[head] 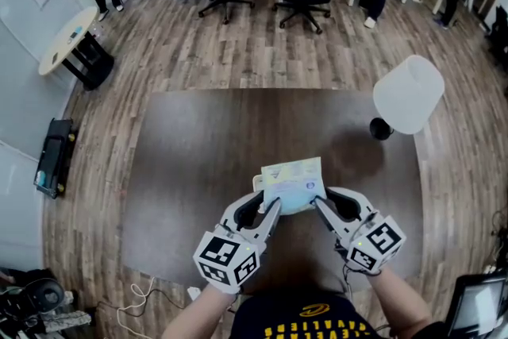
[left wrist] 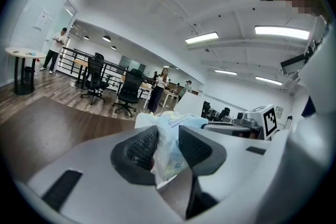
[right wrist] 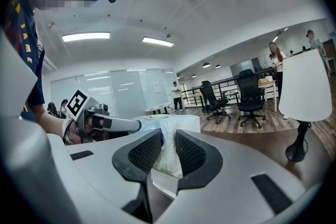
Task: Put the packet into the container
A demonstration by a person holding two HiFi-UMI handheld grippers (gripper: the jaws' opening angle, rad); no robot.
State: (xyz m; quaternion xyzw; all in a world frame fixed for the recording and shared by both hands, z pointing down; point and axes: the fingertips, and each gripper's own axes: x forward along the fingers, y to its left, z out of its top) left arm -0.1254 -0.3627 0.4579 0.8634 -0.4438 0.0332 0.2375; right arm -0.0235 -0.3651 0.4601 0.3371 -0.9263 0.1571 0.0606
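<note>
Head view: you have the packet (head: 292,185) stretched between both tools over the near half of the dark table (head: 198,155). Your left gripper (head: 270,207) comes at its left edge and your right gripper (head: 321,205) at its right edge, so the two point towards each other. A white-shaded lamp (head: 409,94) stands well apart from the packet, at the table's far right corner.

Left gripper view: your jaws are clenched on the packet. Its crinkled plastic runs upright between the two ribbed pads and spills out past the tips, where the wider, pale printed part spreads towards the other tool. That tool's marker cube shows at the right.

Right gripper view: it is the same on this side. Both pads are pressed onto a bunched fold of the packet, and the film stands up between them with its lower corner hanging below the jaws. The rest of the packet reaches across to your left gripper, which enters from the left.
</note>
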